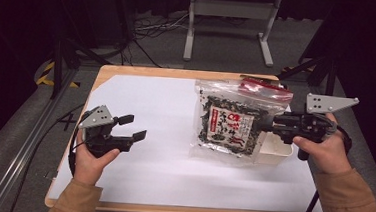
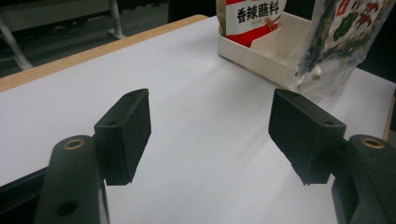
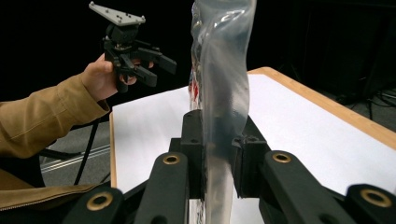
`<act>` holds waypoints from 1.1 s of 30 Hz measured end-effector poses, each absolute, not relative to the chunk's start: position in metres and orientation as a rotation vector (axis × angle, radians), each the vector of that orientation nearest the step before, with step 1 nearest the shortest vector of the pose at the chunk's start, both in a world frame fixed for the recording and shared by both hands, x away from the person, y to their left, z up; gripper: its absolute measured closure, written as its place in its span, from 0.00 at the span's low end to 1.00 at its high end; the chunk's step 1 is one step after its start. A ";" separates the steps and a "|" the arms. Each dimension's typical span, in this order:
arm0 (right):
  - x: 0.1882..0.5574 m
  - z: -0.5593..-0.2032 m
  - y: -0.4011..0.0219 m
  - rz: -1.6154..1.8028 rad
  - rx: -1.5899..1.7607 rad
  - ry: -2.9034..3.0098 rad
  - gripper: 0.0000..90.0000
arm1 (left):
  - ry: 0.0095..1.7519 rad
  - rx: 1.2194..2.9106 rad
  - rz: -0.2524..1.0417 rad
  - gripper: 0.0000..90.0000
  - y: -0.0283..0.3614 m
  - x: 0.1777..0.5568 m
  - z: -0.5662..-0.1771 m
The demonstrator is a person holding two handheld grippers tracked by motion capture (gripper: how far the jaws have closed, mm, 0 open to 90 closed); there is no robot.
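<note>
My right gripper (image 1: 270, 124) is clamped on the side edge of a clear zip-top bag of dried seaweed (image 1: 232, 121), and in the right gripper view I see the plastic squeezed flat between its two black pads (image 3: 194, 140), with the bag (image 3: 219, 70) rising edge-on above them. In the high view the bag hangs upright off the table surface, its red zip strip at the top and its red, white and black label facing me, with dark green flakes showing around the label. Its lower corner hangs just over a shallow white tray (image 1: 279, 151) that sits near the right edge of the table. In the left gripper view that tray (image 2: 247, 53) holds a red and white packet printed with Chinese characters (image 2: 254, 16), standing toward its far end, and the seaweed bag (image 2: 343, 39) hangs just in front of it to the right. My left gripper (image 1: 133, 127) is spread wide with nothing between its pads (image 2: 128, 135), and it hovers above the bare white sheet (image 1: 146, 173) on the left part of the table, well apart from the bag. The white sheet covers most of a light wooden tabletop (image 1: 178, 210), whose edge shows all around it. Beyond the table I see grey floor, loose cables and the legs of a white frame (image 1: 229, 23).
</note>
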State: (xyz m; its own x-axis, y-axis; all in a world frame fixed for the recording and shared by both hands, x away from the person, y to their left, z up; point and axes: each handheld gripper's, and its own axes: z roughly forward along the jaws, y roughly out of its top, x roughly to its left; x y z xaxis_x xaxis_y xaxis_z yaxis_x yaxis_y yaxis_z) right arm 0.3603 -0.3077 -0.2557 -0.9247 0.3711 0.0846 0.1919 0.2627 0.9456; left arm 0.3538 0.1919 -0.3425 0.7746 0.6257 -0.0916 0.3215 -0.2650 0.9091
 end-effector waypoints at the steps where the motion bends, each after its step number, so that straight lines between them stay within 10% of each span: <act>1: 0.360 -0.254 -0.308 1.740 0.535 2.364 0.86 | 0.731 1.873 0.344 0.34 0.193 0.354 -0.344; 33: 0.351 -0.230 -0.356 1.633 0.626 2.123 0.86 | 0.798 1.876 0.363 0.27 0.207 0.367 -0.371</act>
State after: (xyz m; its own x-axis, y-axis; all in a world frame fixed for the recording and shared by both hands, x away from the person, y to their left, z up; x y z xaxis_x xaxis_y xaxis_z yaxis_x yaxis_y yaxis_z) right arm 0.3508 -0.3557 -0.2297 -0.8248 0.5644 -0.0347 0.1113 0.2222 0.9686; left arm 0.3671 0.2071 -0.3715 0.7345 0.6707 -0.1033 0.3626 -0.2593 0.8951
